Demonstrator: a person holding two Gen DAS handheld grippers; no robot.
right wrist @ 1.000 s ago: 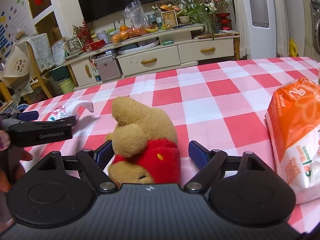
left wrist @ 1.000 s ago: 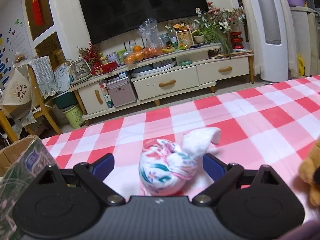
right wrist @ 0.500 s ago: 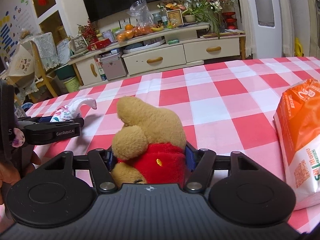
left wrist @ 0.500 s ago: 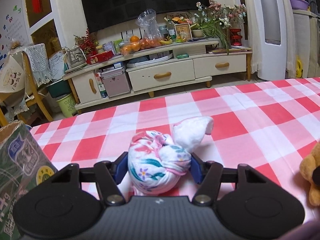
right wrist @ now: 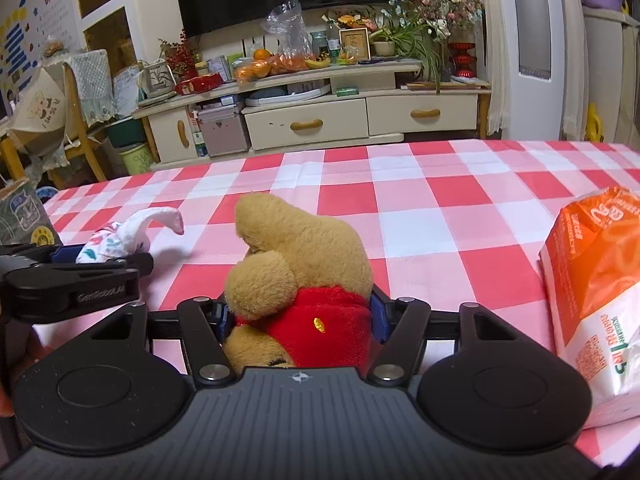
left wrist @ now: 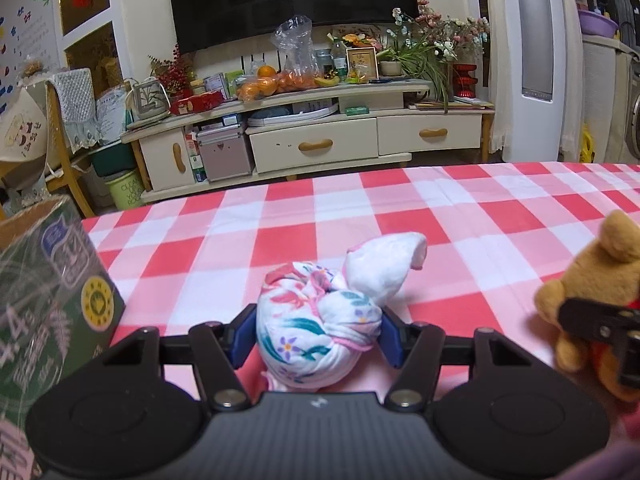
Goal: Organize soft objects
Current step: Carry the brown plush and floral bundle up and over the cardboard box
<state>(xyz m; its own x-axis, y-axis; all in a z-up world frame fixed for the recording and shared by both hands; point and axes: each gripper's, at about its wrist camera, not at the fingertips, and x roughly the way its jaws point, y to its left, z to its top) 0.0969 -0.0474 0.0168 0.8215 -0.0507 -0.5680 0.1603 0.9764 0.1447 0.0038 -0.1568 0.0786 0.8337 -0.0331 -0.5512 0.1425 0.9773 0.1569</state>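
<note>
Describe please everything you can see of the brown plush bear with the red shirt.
The brown plush bear with the red shirt is a soft toy of golden-brown fuzzy fabric; its red fleece shirt carries a small yellow embroidered mark. It lies tipped over on the red and white checked tablecloth, face towards the camera and mostly hidden. The right claw is shut on its body, a blue pad pressing each side. In the left wrist view the bear appears at the right edge, apart from the other things.

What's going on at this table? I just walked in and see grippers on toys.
A person is tidying soft things on the checked tablecloth. The left gripper is shut on a knotted floral cloth bundle, and the right gripper is shut on a plush bear. Both things look to be on the table.
</note>
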